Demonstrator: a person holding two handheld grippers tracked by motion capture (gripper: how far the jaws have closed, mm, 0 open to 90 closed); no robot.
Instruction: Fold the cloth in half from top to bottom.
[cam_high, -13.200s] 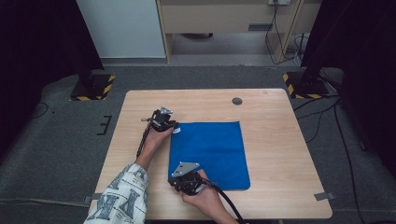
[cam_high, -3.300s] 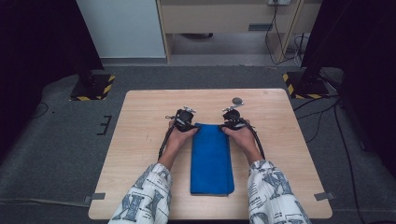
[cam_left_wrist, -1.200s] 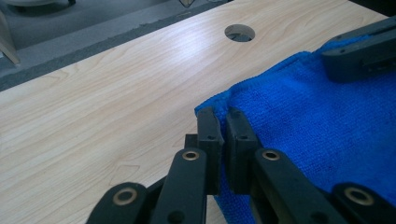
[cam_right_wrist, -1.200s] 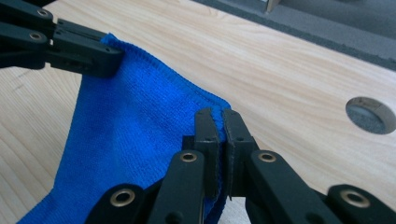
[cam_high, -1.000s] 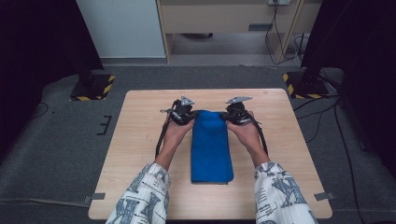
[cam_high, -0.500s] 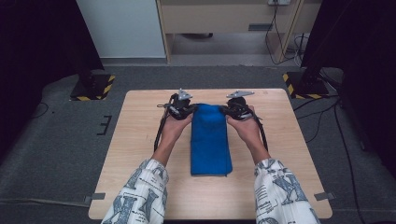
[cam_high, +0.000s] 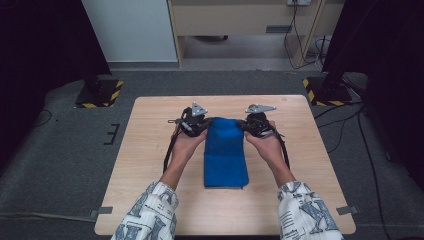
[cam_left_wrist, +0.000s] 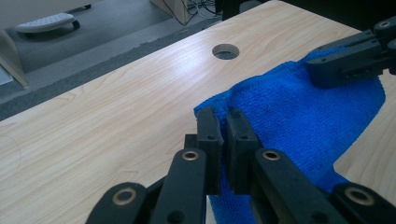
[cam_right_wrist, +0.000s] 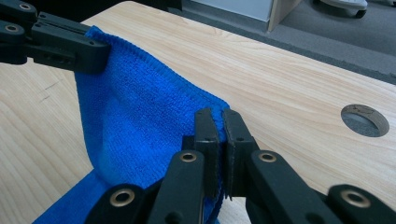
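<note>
The left gripper (cam_left_wrist: 223, 119) has its black jaws clamped on a corner of the blue microfibre cloth (cam_left_wrist: 299, 116), lifted off the wooden table (cam_left_wrist: 93, 130). The right gripper (cam_left_wrist: 348, 60) pinches the far corner, near a round cable hole (cam_left_wrist: 225, 51).

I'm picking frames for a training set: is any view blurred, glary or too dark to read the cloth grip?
High view: soft, dark at the sides, table evenly lit; blue cloth readable. Left gripper view: sharp cloth weave, mild sheen on the table, left gripper clear. Right gripper view: crisp, no glare, right gripper clamped on the cloth edge.
</note>
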